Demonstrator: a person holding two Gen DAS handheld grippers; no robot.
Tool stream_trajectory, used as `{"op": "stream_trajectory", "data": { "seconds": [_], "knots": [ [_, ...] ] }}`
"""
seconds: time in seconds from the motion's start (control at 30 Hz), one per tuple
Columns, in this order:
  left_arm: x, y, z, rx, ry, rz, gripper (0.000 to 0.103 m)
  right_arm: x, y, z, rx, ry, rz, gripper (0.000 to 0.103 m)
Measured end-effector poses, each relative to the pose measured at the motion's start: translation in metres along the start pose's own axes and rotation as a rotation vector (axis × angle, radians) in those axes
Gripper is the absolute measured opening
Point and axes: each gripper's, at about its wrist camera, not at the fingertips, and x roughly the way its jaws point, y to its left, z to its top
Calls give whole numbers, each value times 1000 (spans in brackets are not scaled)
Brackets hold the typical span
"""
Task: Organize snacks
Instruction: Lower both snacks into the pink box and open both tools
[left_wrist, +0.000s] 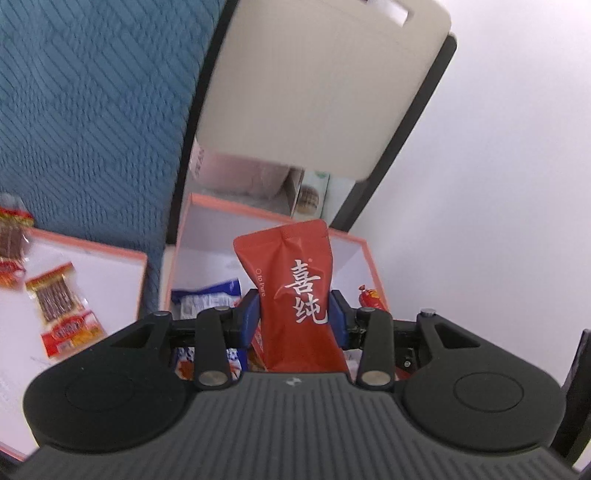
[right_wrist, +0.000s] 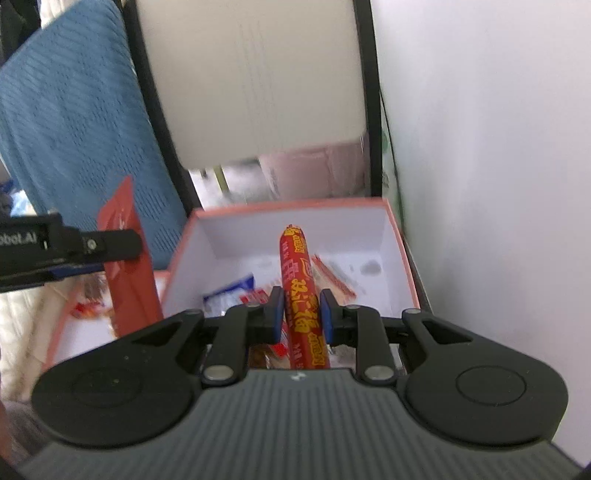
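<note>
White wall on one side, blue textured fabric on the other, pale chair back (left_wrist: 314, 85) ahead; both views blurred. Orange-rimmed box (right_wrist: 400, 236) sits below and beyond both sets of fingers, already holding a blue-white packet (right_wrist: 231, 291) and other wrappers

Left gripper (left_wrist: 293, 314) clamped on a red pouch (left_wrist: 291, 280), blue pads pressing its lower half, top of the pouch standing up past the fingertips. Beside its fingers, a second flat tray (left_wrist: 122, 258) carries clear packs of meat sticks (left_wrist: 59, 306)

Right gripper (right_wrist: 302, 314) closed on a red sausage stick (right_wrist: 301, 291), gripped near mid-length, far end poking out beyond the tips over the box interior. Left gripper and pouch show at that view's edge, beside the box rim

Step looks like carrying 2 snacks to the box. To do it well: bring each item fully past the rim, lower before opening, release 1 at a time so they don't collide; pouch is floppy, lay it flat rather than drop it upright
</note>
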Motion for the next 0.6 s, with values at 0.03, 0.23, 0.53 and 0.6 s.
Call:
{"op": "stream_trajectory", "data": {
  "seconds": [0.03,0.23,0.53,0.6],
  "knots": [
    [5,0,-3,0,8,2,45,6,-4,-4,4,10,0,24],
    [31,-3,-17,-4,43,18,45,42,-19,-20,24,75,9,24],
    [45,3,-27,-50,51,59,76,76,-45,-41,48,158,13,27],
    [41,2,-27,-37,42,66,76,79,-48,-44,53,174,-1,30]
  ]
}}
